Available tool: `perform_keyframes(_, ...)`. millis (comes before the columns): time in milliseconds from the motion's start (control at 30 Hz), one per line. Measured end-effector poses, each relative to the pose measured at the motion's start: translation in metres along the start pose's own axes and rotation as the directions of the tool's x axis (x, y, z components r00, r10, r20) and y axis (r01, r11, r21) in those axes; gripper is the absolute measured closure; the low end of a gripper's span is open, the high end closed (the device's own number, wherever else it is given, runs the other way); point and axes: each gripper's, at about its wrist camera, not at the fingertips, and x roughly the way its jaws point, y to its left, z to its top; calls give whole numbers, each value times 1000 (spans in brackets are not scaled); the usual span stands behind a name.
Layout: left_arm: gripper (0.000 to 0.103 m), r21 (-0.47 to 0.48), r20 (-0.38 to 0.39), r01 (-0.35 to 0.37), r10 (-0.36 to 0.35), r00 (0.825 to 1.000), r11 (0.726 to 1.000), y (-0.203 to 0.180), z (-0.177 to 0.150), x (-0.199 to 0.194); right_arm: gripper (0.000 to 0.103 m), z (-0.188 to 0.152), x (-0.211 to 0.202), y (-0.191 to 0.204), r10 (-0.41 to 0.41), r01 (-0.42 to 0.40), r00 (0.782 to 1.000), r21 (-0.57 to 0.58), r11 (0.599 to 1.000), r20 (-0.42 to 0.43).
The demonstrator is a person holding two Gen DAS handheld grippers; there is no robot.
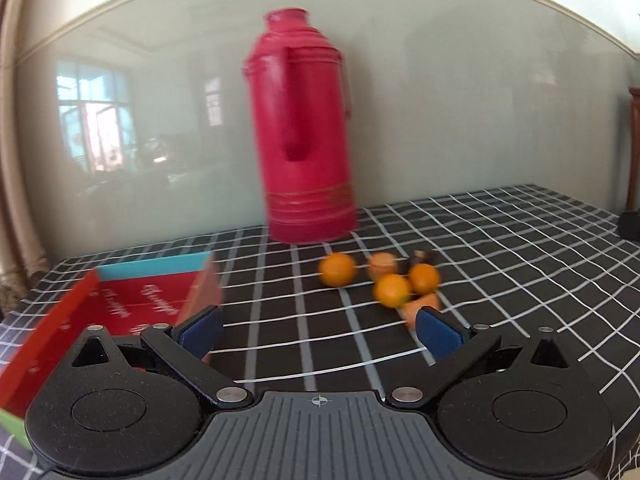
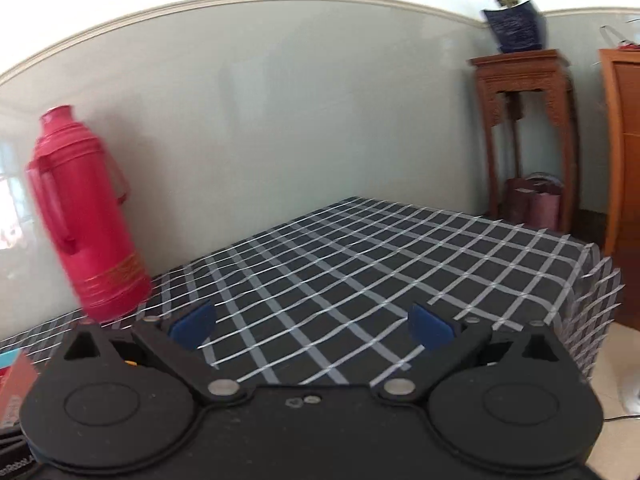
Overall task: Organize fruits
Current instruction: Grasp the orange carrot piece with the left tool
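Three round oranges [image 1: 337,275] sit in a loose cluster on the bench [image 1: 500,264], toward its back edge. Among them lie two paler orange pieces [image 1: 383,266], too blurred to name, and one small dark item [image 1: 420,258], also unclear. One tall red thermos [image 1: 302,132] stands at the back edge. One open red box [image 1: 132,304] sits near the bench's left edge. Beyond the bench's far end, one wooden stand [image 2: 524,132] carries one potted plant [image 2: 512,20].
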Motion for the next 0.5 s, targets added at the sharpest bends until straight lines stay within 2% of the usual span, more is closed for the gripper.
perform_keyframes(100,13,-1,-53,24,-24,998,1000,-21,4,24,6,3,-1,-19,-54,54,998,38,998,15)
perform_keyframes(233,18,-36,-115,28,-32,993,999,-40,6,48,6,5,2,-38,-52,52,999,83,995,0)
perform_keyframes(300,35,-43,-145,33,-39,989,999,-48,6,59,6,5,3,-42,-51,52,999,90,995,-7)
perform_keyframes(400,51,-86,-201,46,-63,978,995,-53,6,76,6,7,5,-47,-44,45,999,108,993,-9)
perform_keyframes(500,67,-109,-215,57,-80,973,992,-56,5,84,6,9,3,-49,-30,29,1000,109,994,2)
